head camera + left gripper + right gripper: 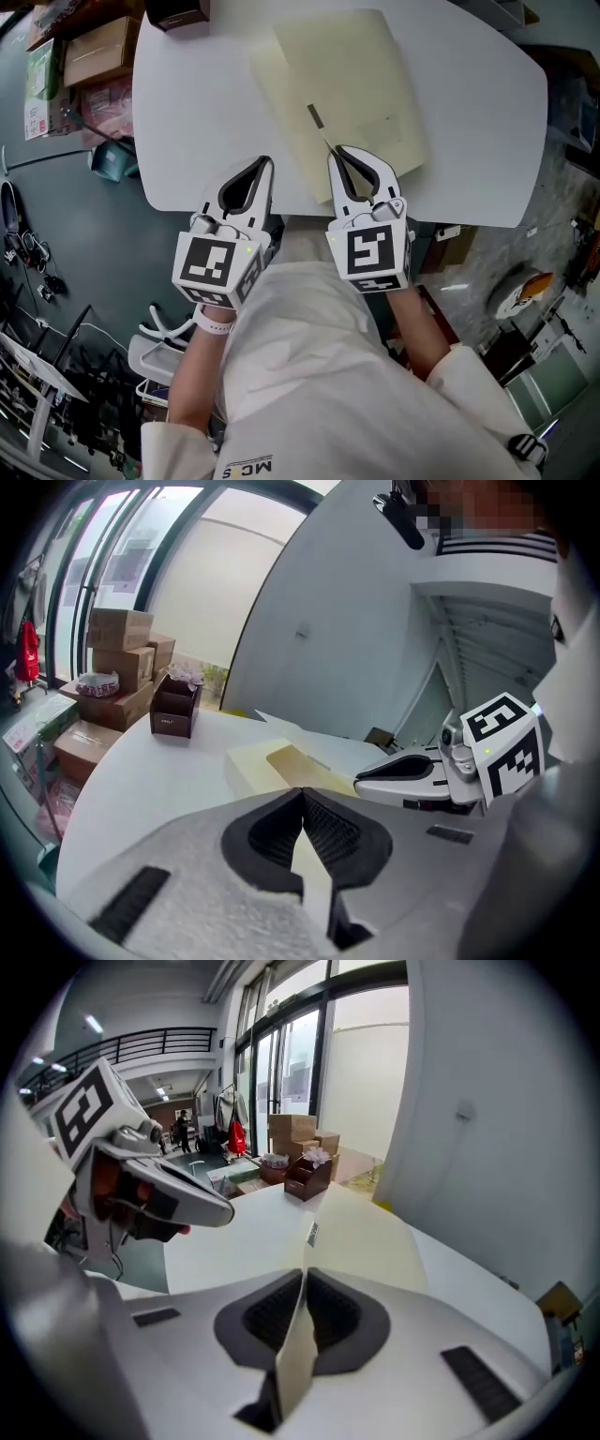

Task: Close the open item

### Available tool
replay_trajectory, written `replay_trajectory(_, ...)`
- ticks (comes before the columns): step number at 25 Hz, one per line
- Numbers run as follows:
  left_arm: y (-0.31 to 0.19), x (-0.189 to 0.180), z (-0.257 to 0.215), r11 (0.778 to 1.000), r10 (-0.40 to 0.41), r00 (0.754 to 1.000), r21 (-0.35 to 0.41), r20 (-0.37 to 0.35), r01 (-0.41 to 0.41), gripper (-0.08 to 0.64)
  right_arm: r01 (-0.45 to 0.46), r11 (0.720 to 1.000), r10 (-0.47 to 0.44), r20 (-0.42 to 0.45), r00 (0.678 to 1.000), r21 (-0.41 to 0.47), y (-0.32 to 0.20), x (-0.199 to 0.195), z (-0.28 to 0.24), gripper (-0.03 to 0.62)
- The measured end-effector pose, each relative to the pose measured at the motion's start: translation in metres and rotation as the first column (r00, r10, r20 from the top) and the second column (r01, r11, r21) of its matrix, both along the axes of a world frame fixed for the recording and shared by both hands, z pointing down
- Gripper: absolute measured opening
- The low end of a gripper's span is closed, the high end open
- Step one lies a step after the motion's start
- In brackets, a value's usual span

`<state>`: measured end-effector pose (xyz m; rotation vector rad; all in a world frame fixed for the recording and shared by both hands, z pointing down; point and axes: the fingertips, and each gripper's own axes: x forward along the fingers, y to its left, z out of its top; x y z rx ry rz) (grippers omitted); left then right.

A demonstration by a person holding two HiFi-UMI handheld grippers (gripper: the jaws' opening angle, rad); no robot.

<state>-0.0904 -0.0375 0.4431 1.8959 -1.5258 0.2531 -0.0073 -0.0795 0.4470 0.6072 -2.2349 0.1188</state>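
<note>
On the white table [187,112] the cream folder [366,103] lies open, its thin flap [319,122] standing on edge. That flap could slip free or crease if it is swung over too fast or against its fold. The right gripper [339,153] tilts down at the folder's near edge, jaws pinching the flap. The left gripper [263,164] hangs beside it, off the folder, jaws pressed together.
</note>
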Motion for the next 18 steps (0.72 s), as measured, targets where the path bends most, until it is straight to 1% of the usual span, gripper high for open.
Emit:
replay_trajectory(4,0.0,-0.002,0.011,1.0,0.003,1.0,-0.023,-0.004,-0.003,0.026,0.028,0.996,-0.024,0.044,0.999,-0.087,0.013,-0.012,0.018,0.028)
replay_trajectory(9,-0.002,-0.003,0.022,0.999,0.013,1.0,-0.04,-0.003,-0.013,0.026,0.056,0.984,-0.045,0.066,0.997,-0.167,0.02,-0.018,0.035,0.031)
replay_trajectory(14,-0.005,-0.004,0.035,0.998,0.019,1.0,-0.059,-0.005,-0.019,0.026,0.074,0.971,-0.066,0.044,0.997,-0.226,0.026,-0.021,0.055,0.035)
replay_trajectory(18,-0.006,-0.004,0.041,0.998,0.016,1.0,-0.068,-0.018,-0.017,0.026,0.078,0.968,-0.082,-0.008,0.997,-0.237,0.03,-0.023,0.068,0.04)
